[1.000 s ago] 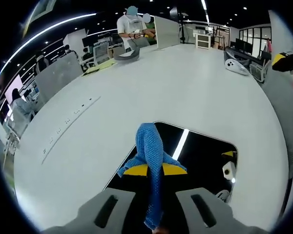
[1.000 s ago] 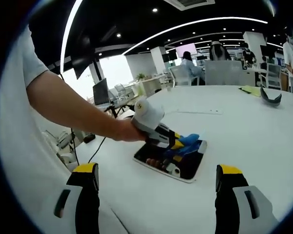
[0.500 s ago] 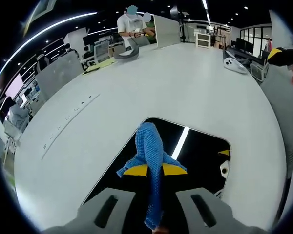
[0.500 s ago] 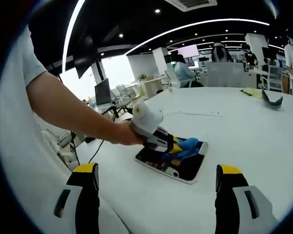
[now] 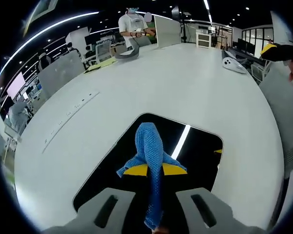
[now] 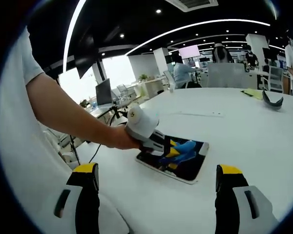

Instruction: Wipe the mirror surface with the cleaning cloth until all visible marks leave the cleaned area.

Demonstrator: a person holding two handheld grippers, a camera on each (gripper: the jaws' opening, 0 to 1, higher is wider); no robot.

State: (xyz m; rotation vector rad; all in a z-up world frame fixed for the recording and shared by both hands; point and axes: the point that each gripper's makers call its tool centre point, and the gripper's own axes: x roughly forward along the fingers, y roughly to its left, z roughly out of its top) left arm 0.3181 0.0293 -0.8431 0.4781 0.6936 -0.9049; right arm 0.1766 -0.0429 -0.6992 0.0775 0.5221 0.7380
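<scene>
Blue mesh: the cleaning cloth [image 5: 151, 161] is pinched between the yellow-tipped jaws of the left gripper [image 5: 155, 169], its loose end draped forward onto the glass, so the grip seems meant to drag fabric, not metal, across the surface.
Mirror: the mirror [image 5: 195, 156] lies flat on the white bench [image 5: 185, 83], dark and reflecting a ceiling light strip; I can make out no marks on it from here.
Left gripper: clenched on the cloth, over the near middle of the mirror; in the right gripper view it [image 6: 172, 150] reaches in from the person's hand [image 6: 118, 141], angled low to the glass.
Right gripper: the right gripper [image 6: 156, 195] has its jaws spread wide with nothing between them, held back well apart from the mirror, probably to stay out of the wiping path.
Edges: the mirror's rounded rim shows ahead and to both sides of the cloth.
Room: bare bench surrounds the mirror; the nearest other items sit far off near the bench's far edge.
</scene>
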